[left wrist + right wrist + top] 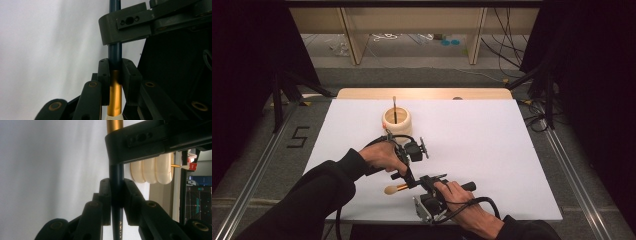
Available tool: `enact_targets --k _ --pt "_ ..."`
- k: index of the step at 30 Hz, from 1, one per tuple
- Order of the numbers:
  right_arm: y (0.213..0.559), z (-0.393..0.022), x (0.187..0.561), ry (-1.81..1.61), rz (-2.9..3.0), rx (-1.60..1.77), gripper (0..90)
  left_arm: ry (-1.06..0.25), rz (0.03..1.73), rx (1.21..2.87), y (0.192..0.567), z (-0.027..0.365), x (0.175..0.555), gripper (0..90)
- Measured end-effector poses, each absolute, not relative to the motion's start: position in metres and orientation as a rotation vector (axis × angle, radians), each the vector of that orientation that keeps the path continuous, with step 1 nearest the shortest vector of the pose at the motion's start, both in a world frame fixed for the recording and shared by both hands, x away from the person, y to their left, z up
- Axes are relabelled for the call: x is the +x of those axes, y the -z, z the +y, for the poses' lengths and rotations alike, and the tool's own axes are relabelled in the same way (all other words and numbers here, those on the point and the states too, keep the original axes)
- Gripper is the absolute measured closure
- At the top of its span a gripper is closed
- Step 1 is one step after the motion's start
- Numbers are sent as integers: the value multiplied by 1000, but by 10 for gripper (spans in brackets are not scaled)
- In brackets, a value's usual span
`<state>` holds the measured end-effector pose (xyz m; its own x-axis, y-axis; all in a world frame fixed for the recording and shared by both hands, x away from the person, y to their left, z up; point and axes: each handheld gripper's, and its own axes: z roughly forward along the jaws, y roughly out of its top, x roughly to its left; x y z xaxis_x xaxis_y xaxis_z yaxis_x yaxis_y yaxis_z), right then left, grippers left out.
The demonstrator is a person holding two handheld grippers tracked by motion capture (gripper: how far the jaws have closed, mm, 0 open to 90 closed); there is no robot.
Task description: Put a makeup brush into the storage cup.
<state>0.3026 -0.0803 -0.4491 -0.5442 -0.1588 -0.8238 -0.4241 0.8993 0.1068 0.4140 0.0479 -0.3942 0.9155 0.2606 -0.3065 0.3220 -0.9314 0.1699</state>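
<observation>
A makeup brush lies low over the white table near its front edge, with a cream bristle head [390,190], a gold ferrule [114,100] and a dark handle [116,195]. My left gripper [410,181] comes down from the far side. In the left gripper view my left gripper [115,68] is shut on the brush where the ferrule meets the handle. My right gripper [429,180] reaches in from the near right, and in the right gripper view my right gripper [116,188] is shut on the dark handle. The two grips sit close together.
A round cream holder [396,122] stands behind the hands with one thin dark brush [395,109] upright in it. The white table surface [492,145] spreads to the right. Black cables trail from both grippers.
</observation>
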Motion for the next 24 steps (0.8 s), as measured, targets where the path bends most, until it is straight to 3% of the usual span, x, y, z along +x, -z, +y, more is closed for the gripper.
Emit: enact_targets --k 15,24 --pt "449 -81 306 -363 2165 -412 788 455 500 2828 393 49 419 772" --pt "444 -86 310 -388 2130 -377 790 450 497 2791 389 52 420 671"
